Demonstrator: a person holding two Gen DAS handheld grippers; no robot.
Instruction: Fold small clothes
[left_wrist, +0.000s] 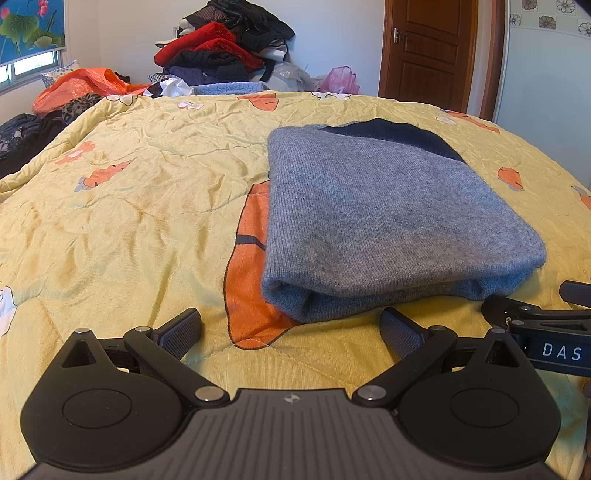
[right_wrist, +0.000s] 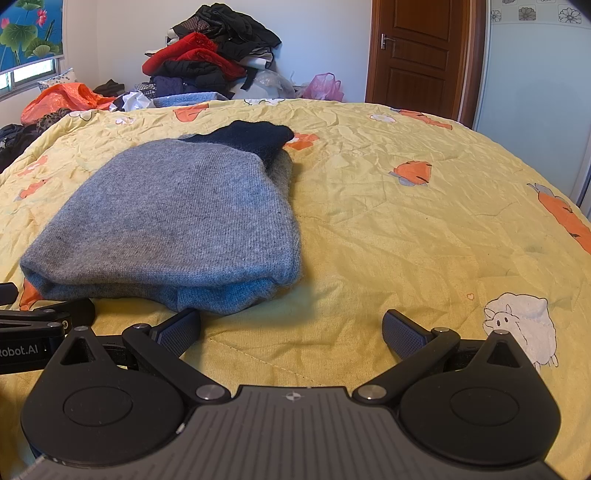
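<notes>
A grey knit garment (left_wrist: 373, 218) lies folded into a thick rectangle on the yellow quilt (left_wrist: 129, 221), with a dark navy part (left_wrist: 399, 134) at its far end. It also shows in the right wrist view (right_wrist: 177, 218). My left gripper (left_wrist: 291, 328) is open and empty, just in front of the garment's near folded edge. My right gripper (right_wrist: 291, 328) is open and empty, in front of and to the right of the garment's near right corner. The two grippers are side by side; the right one shows at the left wrist view's right edge (left_wrist: 539, 325).
A tall pile of red, black and dark clothes (left_wrist: 225, 48) stands at the bed's far side. Orange bags (left_wrist: 81, 86) and a pink bag (left_wrist: 340, 79) lie beside it. A brown door (left_wrist: 428, 48) is at the back right.
</notes>
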